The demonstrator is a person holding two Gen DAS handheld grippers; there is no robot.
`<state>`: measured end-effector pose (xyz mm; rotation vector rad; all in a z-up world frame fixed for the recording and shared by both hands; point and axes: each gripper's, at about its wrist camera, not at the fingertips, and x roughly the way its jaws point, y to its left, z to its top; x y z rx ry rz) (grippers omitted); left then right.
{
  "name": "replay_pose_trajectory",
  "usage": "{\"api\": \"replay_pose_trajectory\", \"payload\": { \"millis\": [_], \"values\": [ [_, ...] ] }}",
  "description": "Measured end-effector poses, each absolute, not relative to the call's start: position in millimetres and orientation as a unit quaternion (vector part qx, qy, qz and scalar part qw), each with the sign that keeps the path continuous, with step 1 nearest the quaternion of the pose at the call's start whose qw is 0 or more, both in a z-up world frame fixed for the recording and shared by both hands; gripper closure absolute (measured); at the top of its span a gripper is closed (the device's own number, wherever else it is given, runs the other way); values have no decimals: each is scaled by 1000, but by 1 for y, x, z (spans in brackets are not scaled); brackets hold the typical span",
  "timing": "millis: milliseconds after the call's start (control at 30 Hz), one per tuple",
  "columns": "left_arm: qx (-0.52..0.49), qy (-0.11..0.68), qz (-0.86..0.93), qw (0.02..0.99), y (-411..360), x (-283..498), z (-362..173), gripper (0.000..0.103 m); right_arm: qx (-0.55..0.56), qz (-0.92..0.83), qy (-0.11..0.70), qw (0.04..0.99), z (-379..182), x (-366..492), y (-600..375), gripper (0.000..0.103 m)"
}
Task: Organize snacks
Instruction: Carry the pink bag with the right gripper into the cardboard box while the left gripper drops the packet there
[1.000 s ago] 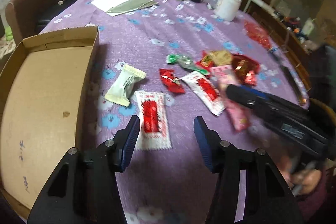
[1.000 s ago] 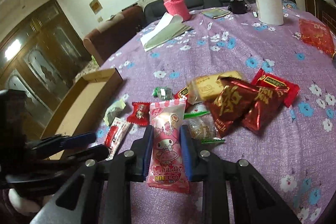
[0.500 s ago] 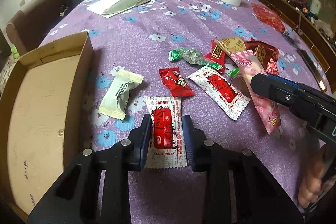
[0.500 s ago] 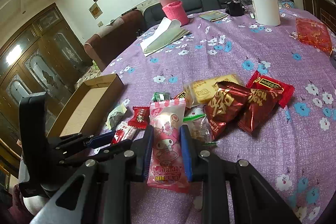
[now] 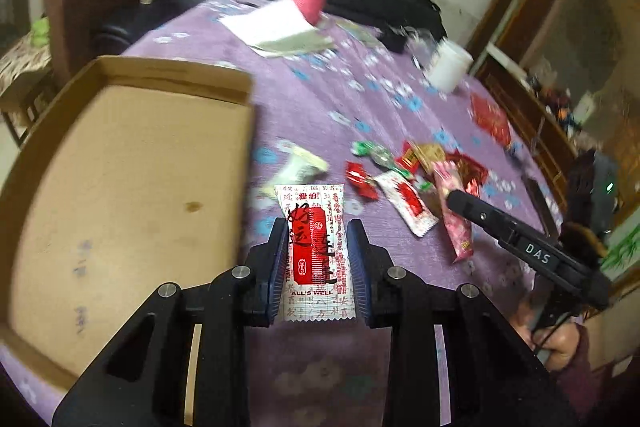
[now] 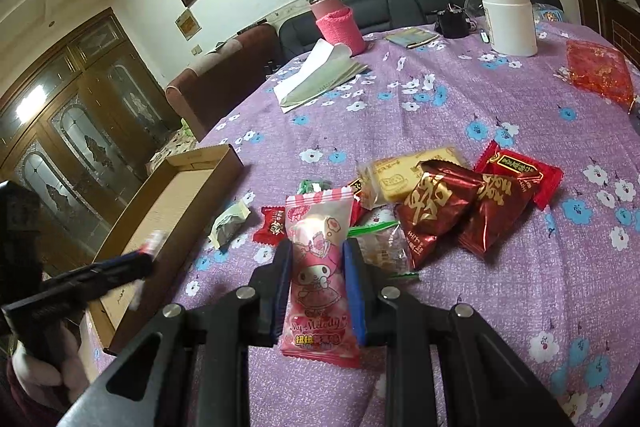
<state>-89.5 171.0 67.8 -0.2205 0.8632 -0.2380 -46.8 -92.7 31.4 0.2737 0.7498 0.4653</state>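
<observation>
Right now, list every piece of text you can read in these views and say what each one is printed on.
"ALL'S WELL": on the white-and-red snack packet held in the left gripper.
"DAS": on the black body of the right gripper, as the left view shows it.
"My Melody": on the pink cartoon candy bag held in the right gripper.
Chinese characters on the dark red foil packets and other wrappers: not readable to me.

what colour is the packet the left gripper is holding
White with a red panel and black characters: the snack packet clamped in the left gripper, clearest in the left wrist view.
</observation>
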Motion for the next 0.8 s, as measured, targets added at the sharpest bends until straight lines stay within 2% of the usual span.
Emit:
{"api": "replay_pose_trajectory", "payload": {
  "millis": [333,533,800],
  "values": [
    [-144,403,-30,903,261,-119,64,74,170,269,368,874,61,-64,-66,75],
    [-163,402,6,901,302,-124,54,74,137,353,393,838,86,-77,18,75],
    [-171,411,43,894,343,-121,46,74,107,392,461,789,64,-64,128,75]
  ]
}}
